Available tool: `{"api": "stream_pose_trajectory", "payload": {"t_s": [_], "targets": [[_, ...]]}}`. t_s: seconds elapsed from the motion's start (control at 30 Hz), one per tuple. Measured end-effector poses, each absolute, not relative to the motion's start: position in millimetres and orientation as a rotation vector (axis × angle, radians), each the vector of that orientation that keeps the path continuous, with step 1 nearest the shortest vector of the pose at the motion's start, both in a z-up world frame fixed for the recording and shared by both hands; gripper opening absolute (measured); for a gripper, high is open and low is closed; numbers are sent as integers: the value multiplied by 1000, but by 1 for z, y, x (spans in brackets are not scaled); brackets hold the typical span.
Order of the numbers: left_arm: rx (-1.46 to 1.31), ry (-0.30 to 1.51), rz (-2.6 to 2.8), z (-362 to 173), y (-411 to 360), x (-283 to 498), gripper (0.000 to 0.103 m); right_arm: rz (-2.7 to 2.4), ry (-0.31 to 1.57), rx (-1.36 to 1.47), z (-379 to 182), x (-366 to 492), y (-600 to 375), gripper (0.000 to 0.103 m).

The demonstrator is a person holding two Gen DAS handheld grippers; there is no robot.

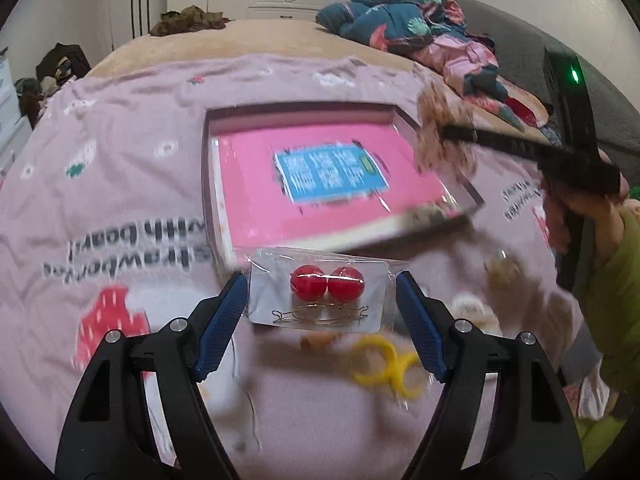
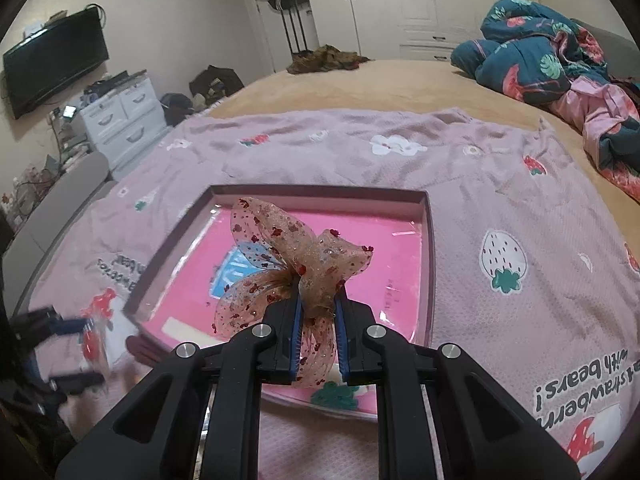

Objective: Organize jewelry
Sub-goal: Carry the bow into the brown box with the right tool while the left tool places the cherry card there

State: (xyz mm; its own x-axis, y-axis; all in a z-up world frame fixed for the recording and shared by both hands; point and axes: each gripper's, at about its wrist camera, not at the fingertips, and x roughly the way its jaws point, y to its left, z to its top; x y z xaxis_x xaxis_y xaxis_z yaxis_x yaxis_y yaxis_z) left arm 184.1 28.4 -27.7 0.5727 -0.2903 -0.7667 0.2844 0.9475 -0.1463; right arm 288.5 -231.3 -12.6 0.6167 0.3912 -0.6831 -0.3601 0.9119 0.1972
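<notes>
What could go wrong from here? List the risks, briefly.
1. The right tongs pinch only the soft mesh of the ribbon bow over the pink tray; it may slip or crush.
2. The left tongs stand open around the slick bag of red ball earrings; closing could push it away rather than grip it.

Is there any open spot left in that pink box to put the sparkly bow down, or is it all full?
The box looks mostly free: bare pink lining lies between the blue card and the far and right walls. The bow sits clamped in the right gripper. It is crowded in front, around the earring packet and yellow piece.
</notes>
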Motion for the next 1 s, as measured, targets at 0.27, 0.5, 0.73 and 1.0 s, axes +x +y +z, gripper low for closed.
{"api": "stream_pose_trajectory", "payload": {"t_s": [0.27, 0.5, 0.73, 1.0], "targets": [[-40, 923, -285, -39, 24, 243, 68, 382, 859, 28, -37, 299, -236, 14], [-36, 949, -235, -55, 20, 271, 69, 336, 894, 25, -54, 300, -243, 18], [-52, 964, -215, -61, 24, 276, 72, 324, 889, 49, -53, 293, -251, 38], [-66, 937, -190, -45, 27, 262, 83, 331, 839, 88, -31, 272, -262, 60]]}}
